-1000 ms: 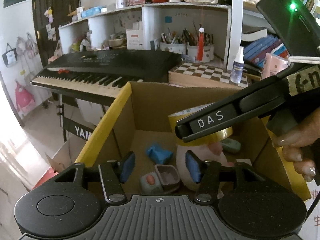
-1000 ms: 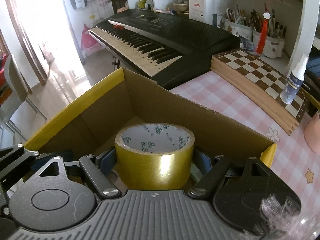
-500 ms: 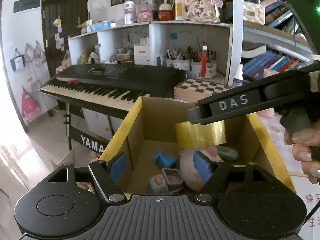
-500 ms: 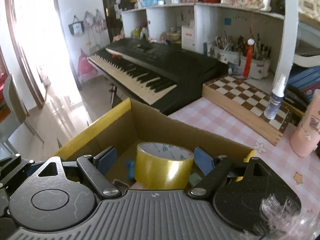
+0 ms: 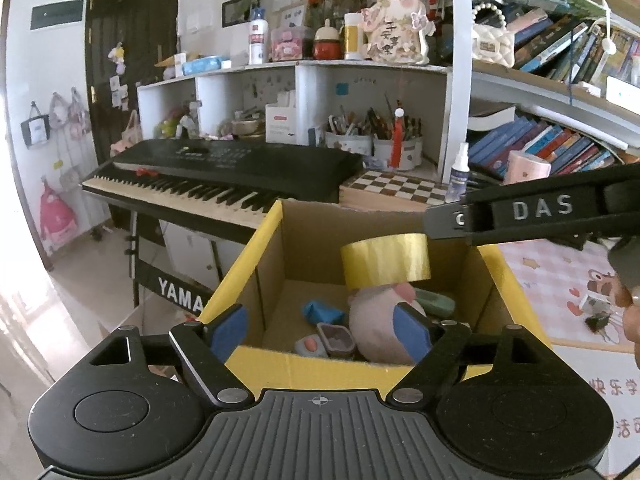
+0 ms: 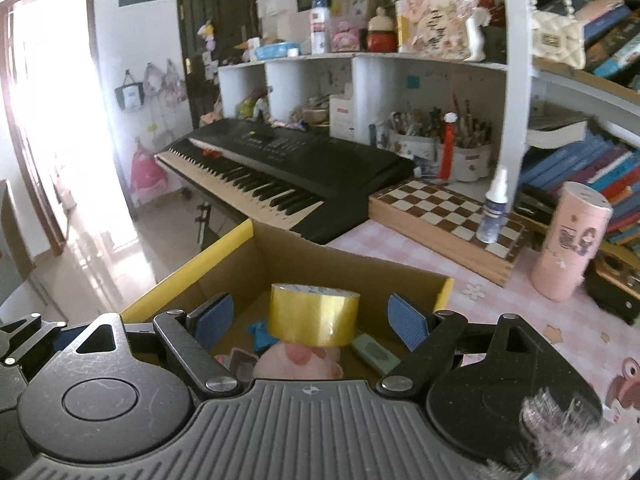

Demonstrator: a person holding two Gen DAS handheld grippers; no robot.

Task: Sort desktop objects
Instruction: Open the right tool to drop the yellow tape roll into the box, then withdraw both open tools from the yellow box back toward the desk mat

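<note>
- The gold tape roll (image 6: 314,315) sits on top of the pink plush toy (image 5: 380,328) inside the cardboard box (image 5: 248,252). It rests there, I think, because the toy fills that part of the box.
- The right hand-held gripper (image 6: 311,316) is spread wide. Its blue pads (image 6: 407,322) stand on both sides of the roll and do not touch it. It holds nothing.
- The left hand-held gripper (image 5: 320,326) is wide too and holds nothing. It waits just at the near yellow edge of the box.
- A blue thing (image 5: 322,312), a green eraser (image 6: 374,352) and a small grey toy (image 5: 326,342) also lie in the box, so the sorting looks well under way.
- One second ago the right pads were squeezing the roll. Half a second ago they had let go. Now the right one has pulled up and back, and so has the left.
- The box stands on the bench (image 6: 532,312) with the pink cloth, near the chessboard (image 6: 444,216).
</note>
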